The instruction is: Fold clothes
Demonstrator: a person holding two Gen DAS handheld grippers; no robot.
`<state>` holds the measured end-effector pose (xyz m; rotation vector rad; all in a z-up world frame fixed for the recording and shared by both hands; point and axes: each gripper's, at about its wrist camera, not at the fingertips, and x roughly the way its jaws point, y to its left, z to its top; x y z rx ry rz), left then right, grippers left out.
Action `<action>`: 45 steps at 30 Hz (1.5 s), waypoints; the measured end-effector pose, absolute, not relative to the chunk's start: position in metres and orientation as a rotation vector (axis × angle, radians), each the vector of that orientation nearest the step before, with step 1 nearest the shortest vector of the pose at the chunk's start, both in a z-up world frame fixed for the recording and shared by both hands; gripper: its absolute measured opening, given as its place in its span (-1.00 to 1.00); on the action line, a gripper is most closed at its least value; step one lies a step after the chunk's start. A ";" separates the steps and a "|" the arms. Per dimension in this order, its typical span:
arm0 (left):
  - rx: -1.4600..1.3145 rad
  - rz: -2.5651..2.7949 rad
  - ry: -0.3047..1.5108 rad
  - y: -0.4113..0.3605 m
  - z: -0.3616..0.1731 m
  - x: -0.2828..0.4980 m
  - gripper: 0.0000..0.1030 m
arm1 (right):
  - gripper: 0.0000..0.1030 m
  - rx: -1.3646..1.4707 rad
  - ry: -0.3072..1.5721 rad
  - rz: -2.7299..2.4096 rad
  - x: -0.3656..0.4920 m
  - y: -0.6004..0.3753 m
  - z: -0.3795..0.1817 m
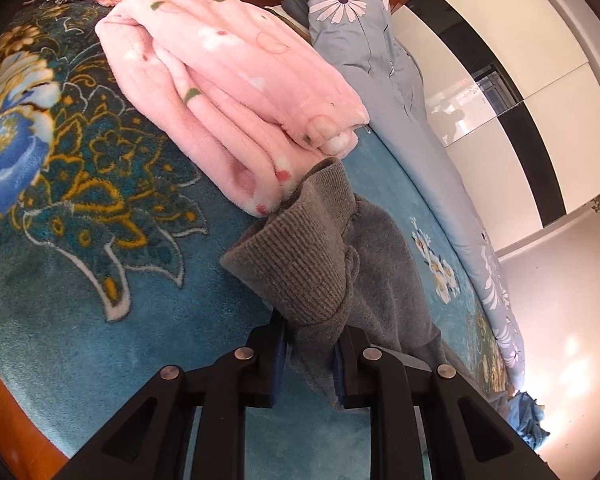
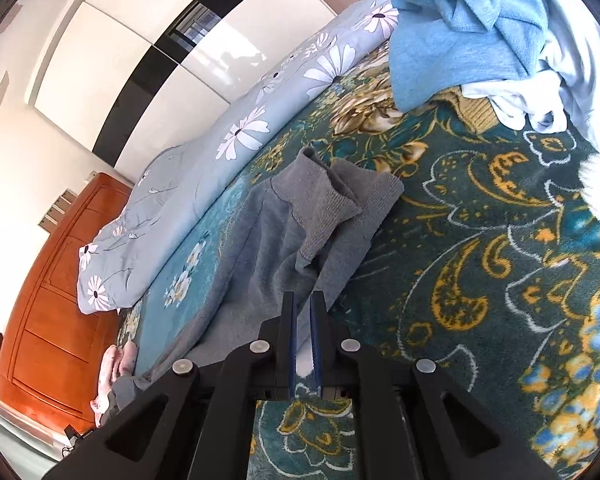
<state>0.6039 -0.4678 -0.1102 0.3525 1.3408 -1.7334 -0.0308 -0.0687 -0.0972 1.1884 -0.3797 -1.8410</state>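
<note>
A grey fleece garment [image 1: 380, 280] with a ribbed cuff [image 1: 300, 256] lies on the teal flowered bed cover [image 1: 80, 220]. In the left wrist view my left gripper [image 1: 314, 332] is shut on it just below the cuff, and the cuff stands up past the fingertips. In the right wrist view the same grey garment [image 2: 268, 232] lies folded over itself with its cuff [image 2: 324, 204] on top. My right gripper [image 2: 304, 296] has its jaws almost together, pinching a thin edge of the grey cloth at the tips.
A folded pink fleece blanket [image 1: 228, 92] lies just beyond the cuff. A grey-blue daisy quilt [image 2: 220, 152] runs along the bed's far side by the white wardrobe [image 1: 520, 80]. A heap of blue and white clothes [image 2: 480, 20] sits far right. A wooden headboard [image 2: 52, 300] stands at the left.
</note>
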 end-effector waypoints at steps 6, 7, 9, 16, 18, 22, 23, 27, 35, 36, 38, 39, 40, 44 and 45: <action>0.436 -1.691 1.323 -0.460 -0.107 0.609 -0.27 | -0.47 1.168 -0.432 -1.856 -0.049 -0.078 -0.104; 0.439 -1.674 1.317 -0.456 -0.106 0.614 -0.23 | -0.47 1.170 -0.447 -1.846 -0.051 -0.080 -0.106; 0.425 -1.628 1.290 -0.448 -0.102 0.628 -0.11 | -0.47 1.180 -0.472 -1.808 -0.052 -0.086 -0.110; 0.409 -1.613 1.174 -0.430 -0.068 0.627 -0.03 | -0.47 1.233 -0.447 -1.768 -0.056 -0.117 -0.126; 0.478 -1.712 1.144 -0.431 -0.060 0.594 0.06 | -0.47 1.274 -0.445 -1.790 -0.058 -0.125 -0.133; 0.721 -1.901 1.098 -0.439 -0.067 0.505 0.09 | -0.47 1.327 -0.470 -1.788 -0.064 -0.138 -0.146; 0.774 -1.928 1.086 -0.442 -0.070 0.486 0.09 | -0.47 1.326 -0.485 -1.788 -0.065 -0.139 -0.147; 0.870 -1.952 1.053 -0.462 -0.079 0.431 0.09 | -0.83 1.277 -0.485 -1.795 -0.068 -0.143 -0.130; 0.846 -1.770 1.063 -0.512 -0.104 0.424 0.09 | -0.85 1.163 -0.424 -1.897 -0.098 -0.123 -0.087; 0.831 -1.763 1.075 -0.515 -0.106 0.427 0.09 | -0.85 1.194 -0.404 -1.900 -0.102 -0.123 -0.095; 0.811 -1.753 1.089 -0.520 -0.106 0.431 0.09 | -0.84 1.265 -0.370 -1.901 -0.107 -0.124 -0.114; 0.802 -1.748 1.095 -0.522 -0.106 0.434 0.09 | -0.84 1.287 -0.372 -1.899 -0.108 -0.123 -0.121; 0.792 -1.741 1.102 -0.525 -0.105 0.436 0.09 | -0.84 1.303 -0.384 -1.893 -0.109 -0.121 -0.127; 0.769 -1.734 1.187 -0.529 -0.101 0.448 0.09 | -0.80 1.317 -0.418 -1.855 -0.110 -0.116 -0.134; 0.769 -1.747 1.179 -0.524 -0.098 0.449 0.09 | -0.79 1.302 -0.414 -1.849 -0.109 -0.115 -0.130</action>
